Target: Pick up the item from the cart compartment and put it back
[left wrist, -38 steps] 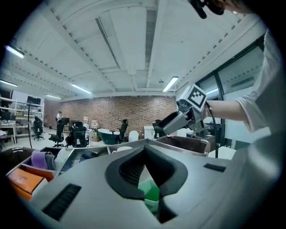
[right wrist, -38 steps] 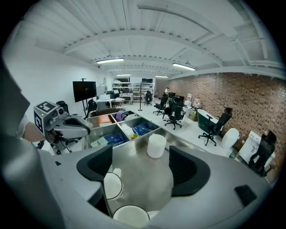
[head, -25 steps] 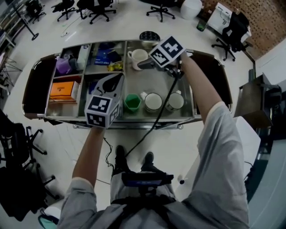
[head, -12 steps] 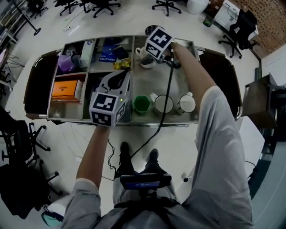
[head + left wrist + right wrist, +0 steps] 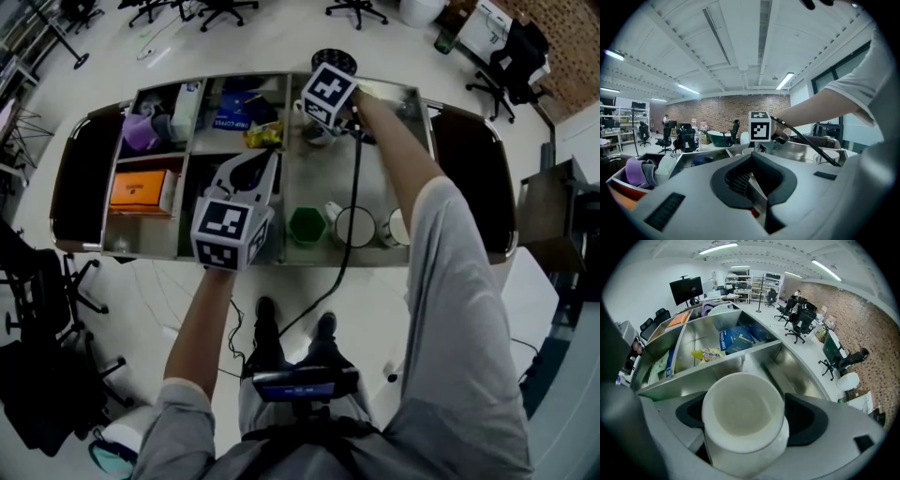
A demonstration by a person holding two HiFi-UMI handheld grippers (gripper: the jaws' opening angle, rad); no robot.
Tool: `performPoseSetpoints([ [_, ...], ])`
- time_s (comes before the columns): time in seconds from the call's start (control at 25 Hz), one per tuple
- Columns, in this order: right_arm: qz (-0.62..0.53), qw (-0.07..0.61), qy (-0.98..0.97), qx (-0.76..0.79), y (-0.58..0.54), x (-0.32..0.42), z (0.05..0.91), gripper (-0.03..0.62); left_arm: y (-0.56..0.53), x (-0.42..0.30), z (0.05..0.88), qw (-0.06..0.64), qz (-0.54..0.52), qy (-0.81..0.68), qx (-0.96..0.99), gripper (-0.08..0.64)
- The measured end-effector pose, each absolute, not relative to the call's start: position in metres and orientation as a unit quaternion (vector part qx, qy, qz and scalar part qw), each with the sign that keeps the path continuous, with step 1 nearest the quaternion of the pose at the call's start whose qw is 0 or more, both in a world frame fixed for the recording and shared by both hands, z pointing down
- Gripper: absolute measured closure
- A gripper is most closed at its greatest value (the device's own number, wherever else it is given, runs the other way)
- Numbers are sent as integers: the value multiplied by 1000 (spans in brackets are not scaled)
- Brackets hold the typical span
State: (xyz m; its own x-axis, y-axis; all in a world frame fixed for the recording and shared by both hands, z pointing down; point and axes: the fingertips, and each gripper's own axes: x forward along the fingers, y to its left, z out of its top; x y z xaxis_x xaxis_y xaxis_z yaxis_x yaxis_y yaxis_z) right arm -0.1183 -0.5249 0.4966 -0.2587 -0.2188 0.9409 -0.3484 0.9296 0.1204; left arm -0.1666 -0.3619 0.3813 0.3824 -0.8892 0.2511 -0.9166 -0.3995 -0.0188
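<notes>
Left gripper [image 5: 251,173]: jaws closed together, nothing between them, held over the front middle of the compartmented steel cart [image 5: 141,253]. Green plastic cup [image 5: 306,225] stands at the front of the right compartment. At that compartment's far end, right gripper [image 5: 317,127] clamps the white ceramic mug [image 5: 740,413], its sides against both jaws.

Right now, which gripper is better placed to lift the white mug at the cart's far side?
Right. The right gripper has its jaws on both sides of the white mug, gripping it. The left gripper hangs shut over the middle compartment, away from it.
</notes>
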Motion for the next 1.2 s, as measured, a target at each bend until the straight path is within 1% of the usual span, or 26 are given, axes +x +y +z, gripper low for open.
performPoseSetpoints([
  [0.08, 54, 591, -786, 172, -523, -118, 505, 101, -362, -169, 383, 64, 111, -546, 828, 560],
  [0.12, 56, 593, -786, 169, -523, -118, 507, 124, -362, -170, 383, 64, 111, -547, 827, 560],
  [0.24, 56, 594, -786, 163, -523, -119, 507, 132, -364, -173, 384, 64, 110, -549, 826, 560],
  [0.68, 56, 590, -787, 174, -523, -116, 503, 137, -361, -171, 394, 73, 112, -546, 827, 560],
  [0.84, 60, 572, -796, 186, -523, -111, 493, 137, -359, -173, 394, 72, 112, -548, 826, 560],
  [1.2, 60, 508, -831, 218, -510, -98, 442, 137, -347, -171, 389, 71, 110, -549, 826, 560],
])
